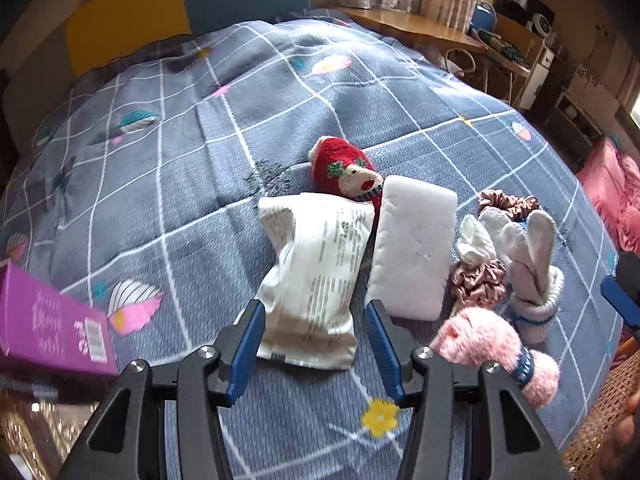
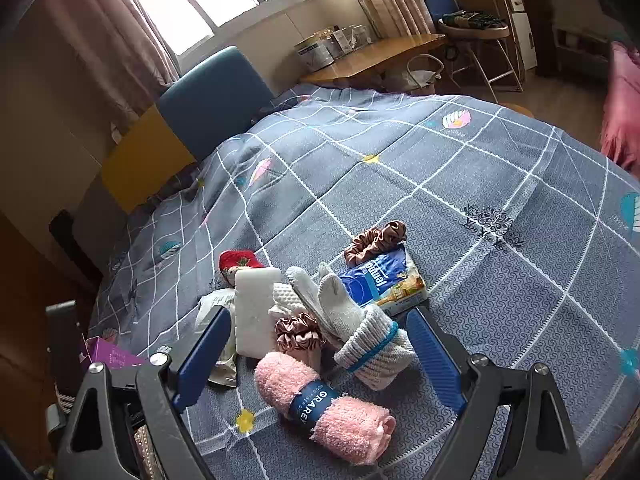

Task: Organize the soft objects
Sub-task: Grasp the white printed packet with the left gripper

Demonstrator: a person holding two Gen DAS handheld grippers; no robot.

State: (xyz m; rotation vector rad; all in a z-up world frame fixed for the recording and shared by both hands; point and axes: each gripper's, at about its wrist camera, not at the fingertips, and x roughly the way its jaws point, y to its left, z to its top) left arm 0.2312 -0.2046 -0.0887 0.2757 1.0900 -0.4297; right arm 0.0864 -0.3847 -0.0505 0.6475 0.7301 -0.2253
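On the grey checked bedspread (image 1: 180, 184) lies a cluster of soft things. It holds a white printed packet (image 1: 316, 272), a white sponge block (image 1: 412, 248), a red reindeer plush (image 1: 344, 172), two brown scrunchies (image 1: 478, 282), a white knitted glove bundle (image 1: 536, 264) and a pink towel roll with a blue band (image 1: 492, 352). My left gripper (image 1: 314, 308) is open and straddles the packet's near end without pressing it. My right gripper (image 2: 320, 314) stands wide open over the pink towel roll (image 2: 324, 404) and glove bundle (image 2: 372, 348), gripping nothing.
A purple box (image 1: 48, 324) sits at the bed's left edge. A blue tissue pack (image 2: 380, 284) lies behind the gloves, with a scrunchie (image 2: 376, 242) on its far end. A wooden desk (image 2: 380, 56), a blue chair (image 2: 212, 96) and pink fabric (image 1: 612, 188) stand beyond the bed.
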